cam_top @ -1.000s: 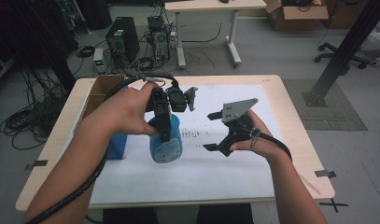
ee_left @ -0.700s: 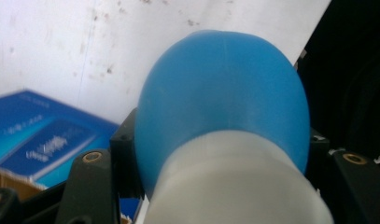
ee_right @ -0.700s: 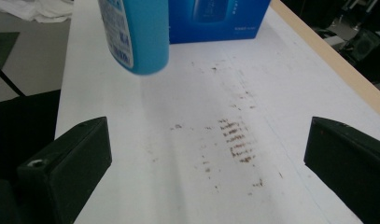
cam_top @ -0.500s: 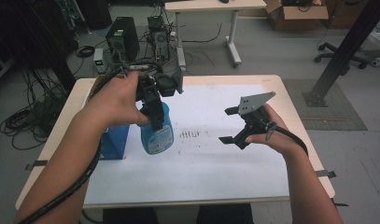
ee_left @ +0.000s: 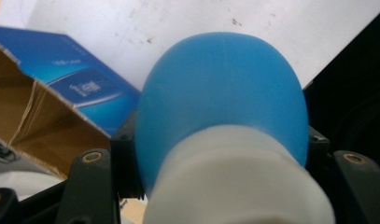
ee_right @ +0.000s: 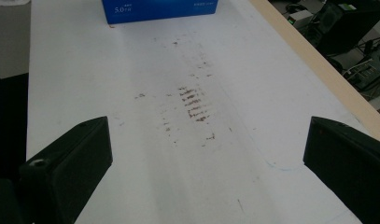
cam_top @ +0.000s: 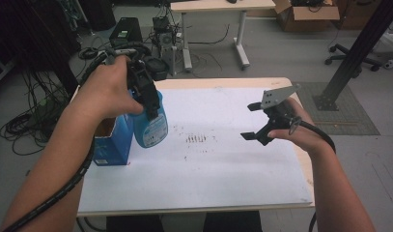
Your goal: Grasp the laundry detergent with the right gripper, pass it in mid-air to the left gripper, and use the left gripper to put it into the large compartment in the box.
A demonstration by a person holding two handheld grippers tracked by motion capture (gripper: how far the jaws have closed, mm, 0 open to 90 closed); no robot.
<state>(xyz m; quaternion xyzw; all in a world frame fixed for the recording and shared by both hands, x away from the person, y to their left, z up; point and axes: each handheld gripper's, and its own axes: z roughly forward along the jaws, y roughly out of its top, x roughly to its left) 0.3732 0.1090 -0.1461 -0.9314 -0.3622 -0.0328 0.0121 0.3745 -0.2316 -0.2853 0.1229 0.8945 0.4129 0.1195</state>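
Two grippers are at work over the table (cam_top: 242, 191), and the step in hand looks like carrying the blue bottle (cam_top: 150, 123) toward the open blue carton (cam_top: 109, 147) at the table's left edge. The left gripper (cam_top: 145, 96) has its jaws clamped on the bottle just below its white cap (ee_left: 234, 182), and the bottle hangs upright in the air, just beside the carton's right side and overlapping it in the high view; whether it touches the carton cannot be told. The right gripper (cam_top: 261, 121) hovers well apart over the right half of the table, jaws wide apart with nothing between them. As a judgement, the next move calls for bringing the bottle over the carton's open top and lowering it straight in, and the ragged flap may catch its shoulder. The bottle is smooth, rounded plastic, domed at the shoulder and narrowing to the matte white cap, with a printed label on its body. The carton is glossy blue card outside and raw brown board inside (ee_left: 43, 126), its top flaps torn open. White sheeting covers the tabletop, scuffed with a patch of short brownish streaks (ee_right: 194, 105) near the middle, and a pale wooden edge (ee_right: 313, 70) shows beyond it.
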